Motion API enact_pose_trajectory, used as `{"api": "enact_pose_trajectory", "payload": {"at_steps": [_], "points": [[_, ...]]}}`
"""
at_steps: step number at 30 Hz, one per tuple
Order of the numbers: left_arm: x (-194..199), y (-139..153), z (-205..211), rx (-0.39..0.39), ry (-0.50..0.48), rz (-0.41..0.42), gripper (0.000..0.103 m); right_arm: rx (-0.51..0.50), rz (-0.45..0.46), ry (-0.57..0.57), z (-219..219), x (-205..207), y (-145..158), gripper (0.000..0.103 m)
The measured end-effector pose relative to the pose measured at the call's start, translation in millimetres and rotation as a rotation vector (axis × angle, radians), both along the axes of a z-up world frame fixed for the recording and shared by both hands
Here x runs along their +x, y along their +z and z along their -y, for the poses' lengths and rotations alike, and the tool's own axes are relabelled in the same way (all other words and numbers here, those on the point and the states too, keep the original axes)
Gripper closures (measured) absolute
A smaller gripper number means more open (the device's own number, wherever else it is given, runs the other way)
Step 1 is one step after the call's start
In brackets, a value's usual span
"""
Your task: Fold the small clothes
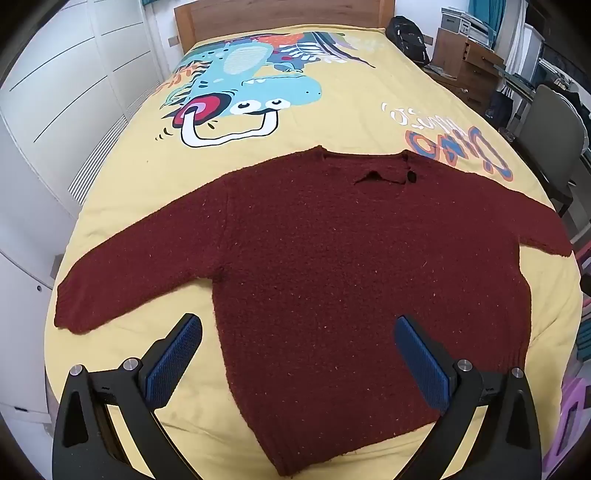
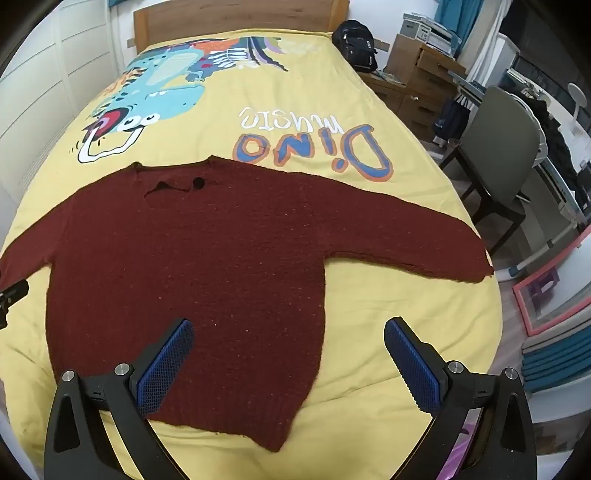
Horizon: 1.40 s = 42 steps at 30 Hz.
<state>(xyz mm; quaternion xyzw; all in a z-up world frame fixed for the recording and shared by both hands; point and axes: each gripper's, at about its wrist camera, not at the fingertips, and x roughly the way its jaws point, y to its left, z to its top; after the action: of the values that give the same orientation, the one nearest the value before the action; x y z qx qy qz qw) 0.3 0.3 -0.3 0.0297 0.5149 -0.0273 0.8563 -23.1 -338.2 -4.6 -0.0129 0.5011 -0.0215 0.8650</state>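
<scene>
Both grippers, left gripper (image 1: 297, 341) and right gripper (image 2: 288, 343), hover jaws wide apart, empty, over the near hem. Maroon knitted sweater (image 1: 351, 258) lies flat, sleeves spread, on the yellow bedspread (image 1: 332, 118). Recommended: pinch each sleeve cuff cleanly, fold inward, keeping the body unwrinkled.

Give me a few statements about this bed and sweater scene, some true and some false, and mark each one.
1. The dark red sweater lies flat with both sleeves spread out. True.
2. The sweater is already folded in half. False: it is fully unfolded on the yellow bedspread.
3. The left claw is open and holds nothing. True.
4. The right claw is clamped on a sleeve. False: it is open, with nothing between its blue pads.
5. The bedspread shows a cartoon dinosaur. True.
6. A black backpack sits on the sweater. False: it is beside the headboard.
</scene>
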Motion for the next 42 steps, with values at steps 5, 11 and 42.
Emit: {"api": "enact_pose_trajectory", "payload": {"at_steps": [5, 11, 42], "points": [[1.4, 0.2, -1.0, 0.013, -0.006, 0.002, 0.001, -0.005, 0.006, 0.000, 1.6, -2.3, 1.5, 0.000], [4.5, -3.8, -0.5, 0.010, -0.005, 0.002, 0.001, -0.007, 0.003, 0.003, 0.7, -3.4, 2.3, 0.000], [-1.2, -2.5, -0.5, 0.020, -0.006, -0.001, 0.001, -0.022, -0.007, 0.012, -2.6, -2.3, 0.9, 0.000]]}}
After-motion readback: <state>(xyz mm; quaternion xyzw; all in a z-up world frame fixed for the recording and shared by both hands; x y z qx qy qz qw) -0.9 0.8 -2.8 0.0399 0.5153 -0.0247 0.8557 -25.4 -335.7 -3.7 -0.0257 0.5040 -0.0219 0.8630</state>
